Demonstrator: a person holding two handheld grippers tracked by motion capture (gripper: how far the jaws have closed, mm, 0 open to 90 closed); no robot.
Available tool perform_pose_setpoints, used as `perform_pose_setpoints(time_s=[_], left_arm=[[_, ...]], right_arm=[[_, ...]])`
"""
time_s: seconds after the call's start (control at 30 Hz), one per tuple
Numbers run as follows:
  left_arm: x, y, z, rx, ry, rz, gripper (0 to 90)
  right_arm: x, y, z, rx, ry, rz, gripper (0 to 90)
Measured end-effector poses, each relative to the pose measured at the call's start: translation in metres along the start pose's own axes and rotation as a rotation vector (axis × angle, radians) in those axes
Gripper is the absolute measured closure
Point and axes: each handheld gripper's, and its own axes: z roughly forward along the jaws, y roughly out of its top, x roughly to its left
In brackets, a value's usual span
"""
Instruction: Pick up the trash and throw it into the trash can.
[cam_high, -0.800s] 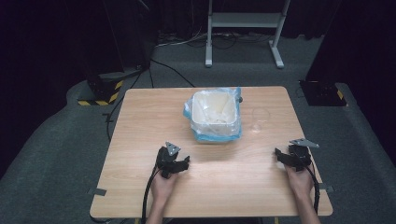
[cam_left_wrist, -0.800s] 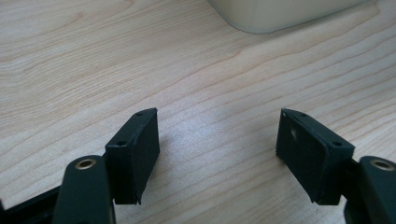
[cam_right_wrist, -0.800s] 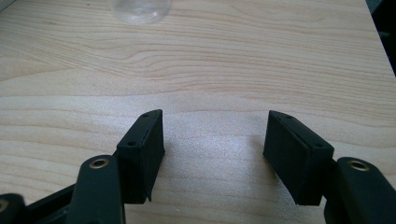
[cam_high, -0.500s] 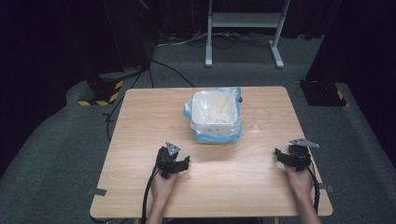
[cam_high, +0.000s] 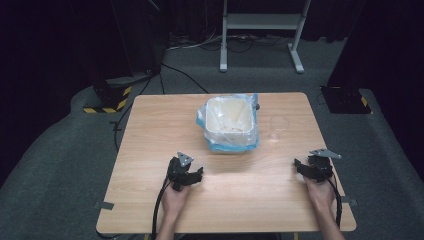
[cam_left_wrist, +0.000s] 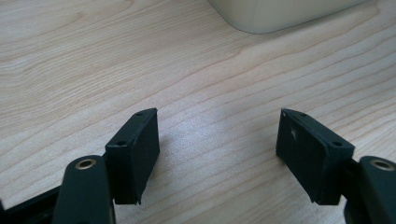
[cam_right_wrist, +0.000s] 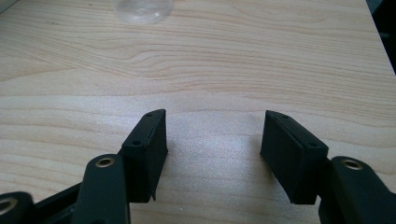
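Note:
A white square bin (cam_high: 229, 122) lined with a blue bag stands at the middle of the wooden table (cam_high: 150, 130); its rounded lower corner (cam_left_wrist: 280, 11) shows at the top of the left gripper view. A clear glass cup (cam_high: 278, 127) stands to the right of the bin, and its base (cam_right_wrist: 142, 9) shows at the top of the right gripper view. My left gripper (cam_high: 186, 172) rests near the table's front left, open (cam_left_wrist: 217, 144), with only bare wood between its jaws. My right gripper (cam_high: 311, 167) rests at the front right, open (cam_right_wrist: 212, 144), holding nothing.
A white metal stand (cam_high: 260, 30) and cables lie on the grey floor behind the table. A yellow-and-black striped block (cam_high: 107, 100) sits at the back left, a dark box (cam_high: 345, 97) at the back right. Bare wood stretches between the two grippers.

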Motion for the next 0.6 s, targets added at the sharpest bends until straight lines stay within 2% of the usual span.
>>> perform_pose_setpoints(time_s=[0.23,0.4,0.6], left_arm=[[0.0000,0.0000,0.0000,0.000,0.000,0.000,29.8],[0.0000,0.0000,0.0000,0.000,0.001,-0.001,29.7],[0.0000,0.0000,0.0000,0.000,0.000,0.000,29.8]], right_arm=[[-0.0003,0.0001,0.0002,-0.002,0.003,-0.002,40.4],[-0.0006,0.0005,0.0005,-0.004,0.006,-0.006,43.7],[0.0000,0.0015,0.0004,-0.005,0.030,-0.003,45.5]])
